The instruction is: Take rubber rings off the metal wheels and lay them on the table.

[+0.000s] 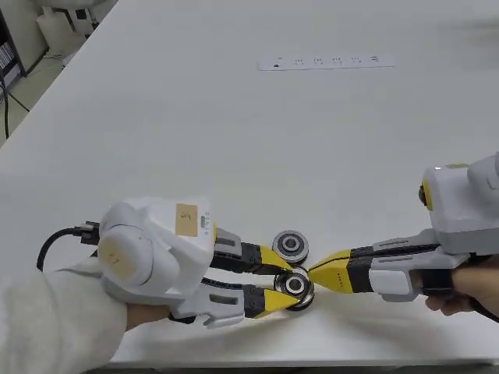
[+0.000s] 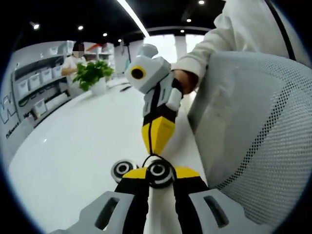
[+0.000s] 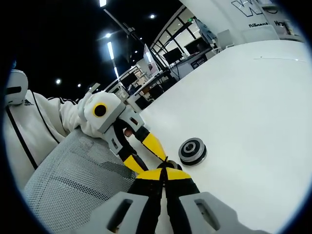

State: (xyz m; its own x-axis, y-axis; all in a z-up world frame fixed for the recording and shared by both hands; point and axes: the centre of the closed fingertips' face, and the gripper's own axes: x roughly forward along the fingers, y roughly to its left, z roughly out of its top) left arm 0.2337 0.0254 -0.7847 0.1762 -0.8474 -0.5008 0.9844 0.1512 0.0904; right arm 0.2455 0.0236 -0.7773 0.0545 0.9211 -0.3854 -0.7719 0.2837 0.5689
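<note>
at the near edge of the white table [image 1: 234,117], toward 7 o'clock in the head view, the left gripper [image 1: 290,285] has its yellow jaws clamped on a metal wheel [image 1: 297,285] that lies flat, one jaw on each side. a second wheel [image 1: 290,245] lies free just beside it, at its 12 o'clock. from 3 o'clock the right gripper [image 1: 312,273] reaches in with its jaws pressed narrow, tips together against the held wheel's rim. whether they pinch anything i cannot tell.

the left gripper view shows the held wheel's face with its dark rubber ring [image 2: 160,162] around the edge, which the right gripper view hides almost wholly behind its own jaws. it also shows a potted plant [image 2: 92,73] at 10 o'clock and a mesh chair back [image 2: 258,126] at 3 o'clock. in the right gripper view the free wheel sits at 1 o'clock from the closed tips.

a tan label [image 1: 186,220] on the left gripper carries print too small to read. a white strip [image 1: 326,62] far up the table bears dark marks, also unreadable. a large "w" stands on the wall [image 2: 6,109].
</note>
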